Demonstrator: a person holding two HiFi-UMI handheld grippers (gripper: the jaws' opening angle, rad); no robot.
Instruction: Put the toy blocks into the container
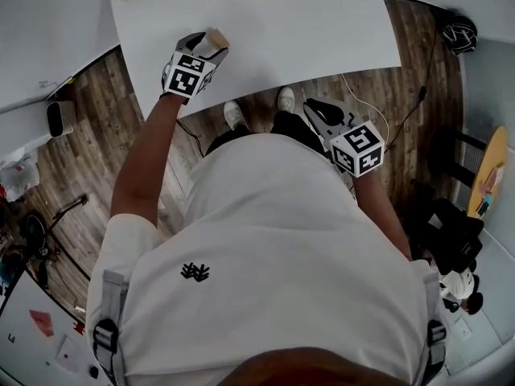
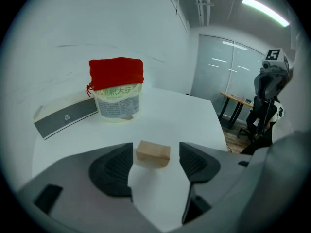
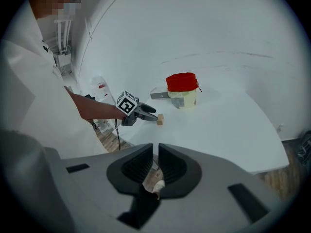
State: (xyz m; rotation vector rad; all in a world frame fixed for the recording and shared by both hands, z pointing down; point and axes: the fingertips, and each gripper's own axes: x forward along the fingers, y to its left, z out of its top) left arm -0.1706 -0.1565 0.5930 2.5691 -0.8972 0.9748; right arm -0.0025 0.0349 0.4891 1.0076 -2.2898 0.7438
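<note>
Toy block (image 2: 153, 154): a plain wooden piece lying flat on the white table (image 2: 194, 115), right between the left fingers, a gap showing on each side of it.
Left gripper (image 2: 155, 152): fingers spread wide and tilted down at the tabletop, straddling the block without pressing it. This looks like lining up for a pinch, with the pads facing the block's two short ends.
Why this approach: I judge that a wide spread leaves room to settle around the block before closing, so it is not nudged away.
Right gripper (image 3: 156, 161): fingers drawn all but together with nothing between them, and only floor and a shoe showing past the tips. It hangs off the table's near edge, probably kept clear of the working hand.
Container (image 2: 118, 101): a printed tub beyond the left fingertips, well apart from the block, further in on the table.
Red cloth (image 2: 116, 73): gathered over the tub's mouth. Whether an opening is free on top cannot be told from here, and that may matter for the drop.
Flat grey-and-white box (image 2: 65, 114): next to the tub, beyond the left-hand finger; whether the two touch is unclear.
Stage: block not yet gripped, the carry to the tub not yet begun.
</note>
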